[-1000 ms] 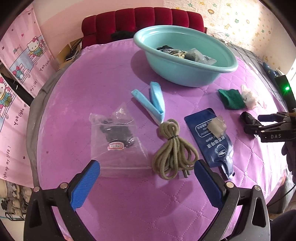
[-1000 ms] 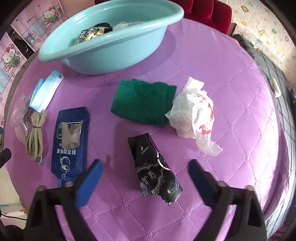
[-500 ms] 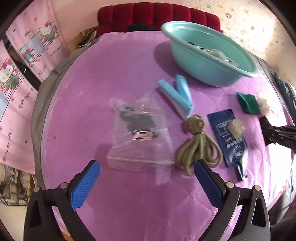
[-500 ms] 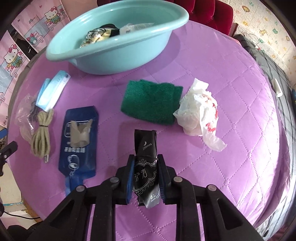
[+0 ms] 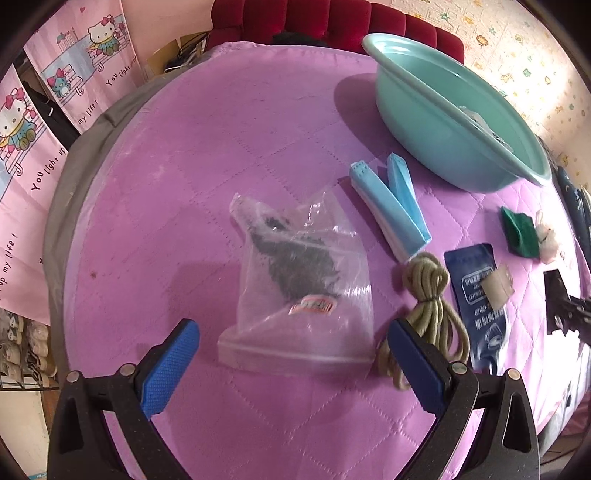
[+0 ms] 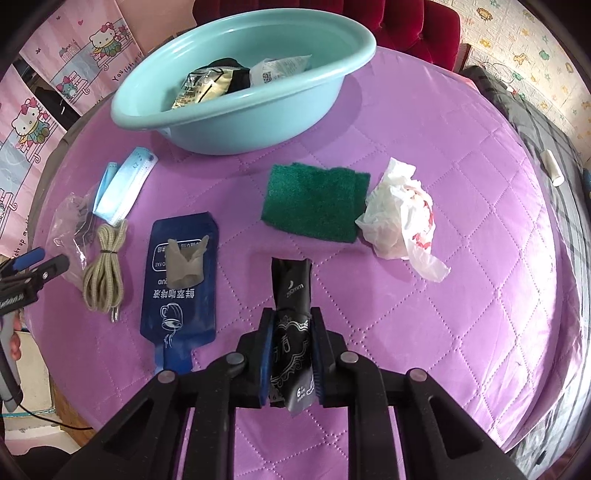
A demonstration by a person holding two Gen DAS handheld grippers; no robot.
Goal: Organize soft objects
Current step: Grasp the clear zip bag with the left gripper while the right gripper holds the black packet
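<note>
My right gripper [image 6: 291,325] is shut on a black sachet [image 6: 291,291] and holds it just above the purple quilt. My left gripper [image 5: 291,347] is open, its blue pads on either side of the near edge of a clear zip bag with dark contents [image 5: 299,273]. A teal basin [image 6: 236,88] with several packets in it stands at the back; it also shows in the left wrist view [image 5: 454,122]. A blue face mask [image 5: 391,206], a coiled khaki cord [image 5: 428,299], a dark blue pouch [image 6: 181,280], a green scouring pad [image 6: 314,201] and a crumpled white plastic bag [image 6: 399,218] lie on the quilt.
The purple quilt [image 5: 207,155] covers a round table with its edge close in front of both grippers. A red sofa [image 5: 332,18] stands behind the basin. Pink cartoon curtains [image 5: 44,92] hang on the left. A striped grey cloth [image 6: 554,147] lies to the right.
My right gripper closed on the black sachet and lifted it slightly. My left gripper swung left and moved in on the clear zip bag, still open.
</note>
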